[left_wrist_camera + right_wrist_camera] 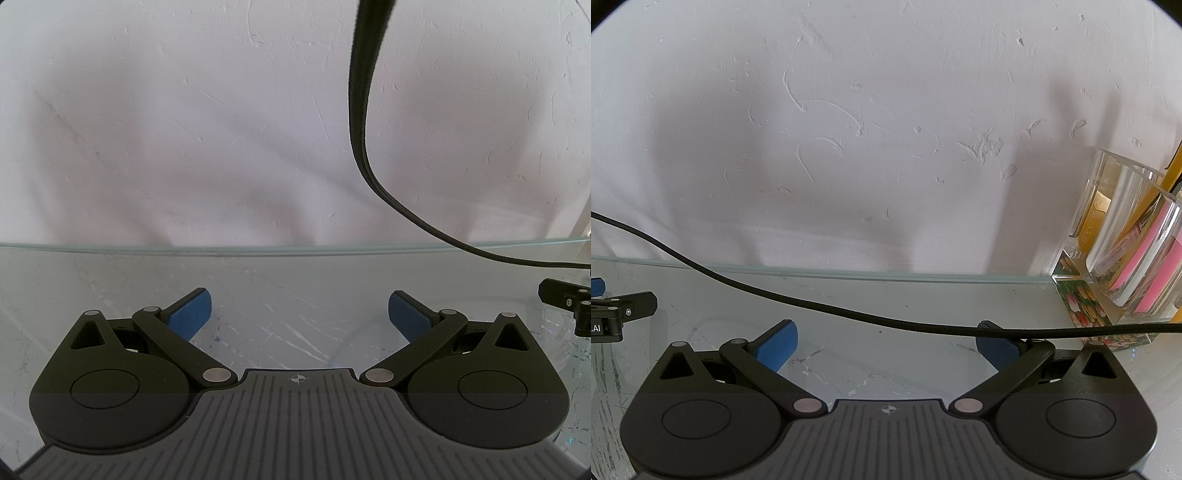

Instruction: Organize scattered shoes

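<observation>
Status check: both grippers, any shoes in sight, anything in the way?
Left gripper open, empty, over glass tabletop. Right gripper open, empty. No shoes in either view. Black cable across right gripper; clear holder far right.

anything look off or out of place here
No shoes show in either view. Both grippers, left and right, sit with jaws open and empty over a scratched glass shelf facing a wall. A black cable drapes across the right gripper's fingers, which could snag.
</observation>
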Available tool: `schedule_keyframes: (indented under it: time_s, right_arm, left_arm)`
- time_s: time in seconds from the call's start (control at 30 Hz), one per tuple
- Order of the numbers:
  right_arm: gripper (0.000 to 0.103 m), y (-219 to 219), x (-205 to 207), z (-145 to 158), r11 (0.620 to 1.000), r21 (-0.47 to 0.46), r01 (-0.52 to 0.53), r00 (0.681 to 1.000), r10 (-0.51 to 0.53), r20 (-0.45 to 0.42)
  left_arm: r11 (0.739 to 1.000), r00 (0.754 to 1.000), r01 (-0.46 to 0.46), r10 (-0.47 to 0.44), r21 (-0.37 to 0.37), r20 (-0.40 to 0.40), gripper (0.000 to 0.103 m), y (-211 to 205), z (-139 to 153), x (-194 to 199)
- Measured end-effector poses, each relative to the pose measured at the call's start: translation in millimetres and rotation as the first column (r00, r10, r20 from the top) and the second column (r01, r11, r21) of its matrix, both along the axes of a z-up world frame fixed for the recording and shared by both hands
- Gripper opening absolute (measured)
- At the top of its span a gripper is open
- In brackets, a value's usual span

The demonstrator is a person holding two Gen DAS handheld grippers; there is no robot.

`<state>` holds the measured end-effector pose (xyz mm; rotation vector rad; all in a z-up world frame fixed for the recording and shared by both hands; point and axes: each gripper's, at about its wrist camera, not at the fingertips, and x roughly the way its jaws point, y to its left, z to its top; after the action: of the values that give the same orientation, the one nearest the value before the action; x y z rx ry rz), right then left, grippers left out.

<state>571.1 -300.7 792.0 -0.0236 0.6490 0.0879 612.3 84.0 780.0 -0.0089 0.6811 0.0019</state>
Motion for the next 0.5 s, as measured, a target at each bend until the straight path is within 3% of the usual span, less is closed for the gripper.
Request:
schedule_keyframes:
  time_s: [0.5]
  right_arm:
    - [0.103, 3.4, 0.8, -2.4, 1.0, 0.0, 0.0, 1.0, 0.0, 0.0]
  left_arm:
    - [1.0, 1.0, 0.0, 0.0, 0.0, 0.0, 0.103, 0.3, 0.0, -0.6]
